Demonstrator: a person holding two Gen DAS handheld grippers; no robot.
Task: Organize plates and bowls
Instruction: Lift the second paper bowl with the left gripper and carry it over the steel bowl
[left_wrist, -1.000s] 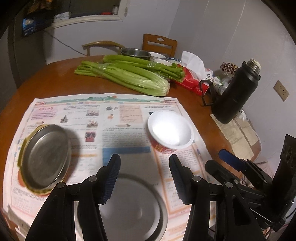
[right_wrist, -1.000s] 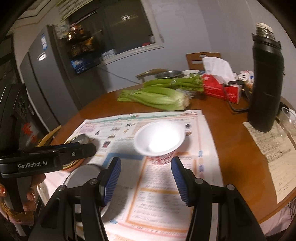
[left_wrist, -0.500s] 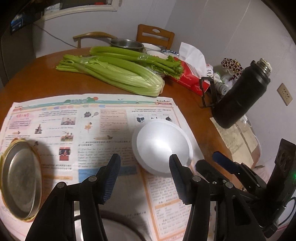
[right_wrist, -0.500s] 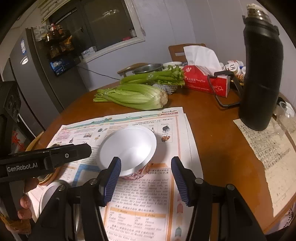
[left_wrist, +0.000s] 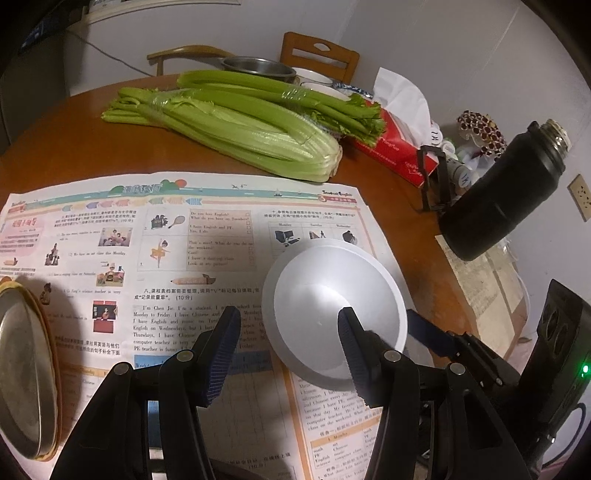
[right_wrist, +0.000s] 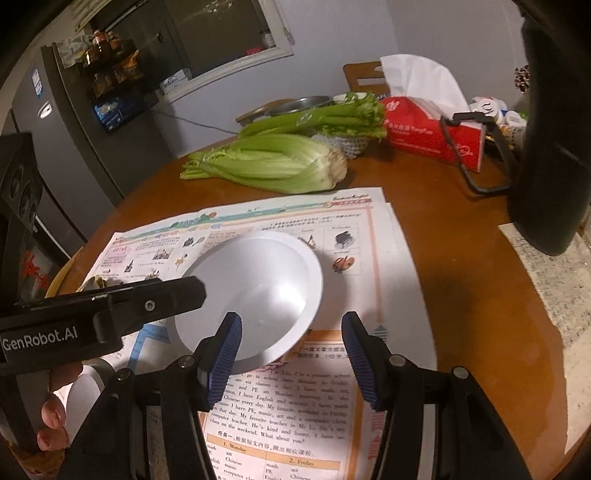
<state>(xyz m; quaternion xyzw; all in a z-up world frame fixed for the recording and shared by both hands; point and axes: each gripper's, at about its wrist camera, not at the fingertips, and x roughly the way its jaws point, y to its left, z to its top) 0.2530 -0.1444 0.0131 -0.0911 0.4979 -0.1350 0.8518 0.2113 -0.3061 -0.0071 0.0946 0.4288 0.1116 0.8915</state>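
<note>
A white bowl (left_wrist: 332, 302) with a red-patterned outside stands on a newspaper (left_wrist: 166, 258) on the round wooden table; it also shows in the right wrist view (right_wrist: 255, 291). My left gripper (left_wrist: 288, 347) is open and empty, its right finger over the bowl's near rim. My right gripper (right_wrist: 291, 350) is open and empty, just in front of the bowl, its left finger at the near rim. A metal plate with a yellow rim (left_wrist: 26, 373) lies at the newspaper's left edge.
Celery bunches (left_wrist: 240, 122) lie across the far side of the table. A red tissue box (left_wrist: 399, 144) and a black thermos (left_wrist: 498, 199) stand to the right. A metal bowl (left_wrist: 258, 68) and chairs are behind the celery. A fridge (right_wrist: 62, 155) stands at left.
Both grippers have moved forward towards the white bowl, which now sits close to both sets of fingers. The metal plate has slid towards the left edge of the left view.
</note>
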